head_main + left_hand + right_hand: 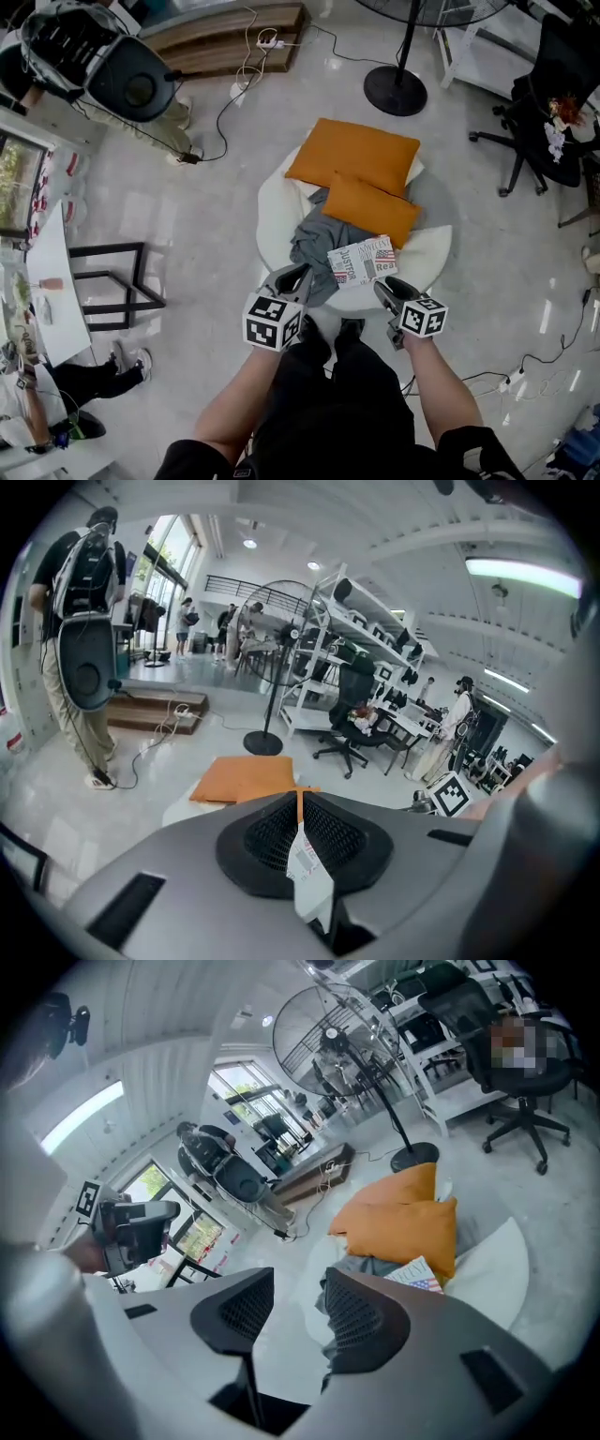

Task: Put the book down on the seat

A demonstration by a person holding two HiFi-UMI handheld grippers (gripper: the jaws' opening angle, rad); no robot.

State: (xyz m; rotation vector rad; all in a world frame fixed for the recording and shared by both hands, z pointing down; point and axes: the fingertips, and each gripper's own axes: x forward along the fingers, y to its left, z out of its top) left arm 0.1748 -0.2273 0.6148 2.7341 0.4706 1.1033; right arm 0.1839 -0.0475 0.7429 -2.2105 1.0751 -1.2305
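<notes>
Where cloth [314, 246] bunches, flat book [362, 261], round seat [427, 255]

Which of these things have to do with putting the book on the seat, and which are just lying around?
Job: book; white seat; left gripper, shut on a paper tag; right gripper, open and empty.
Lying about: orange cushions; grey cloth; standing fan; office chair; floor cables.

Orange cushions [354, 155], grey cloth [314, 246], standing fan [396, 89], office chair [548, 131]
</notes>
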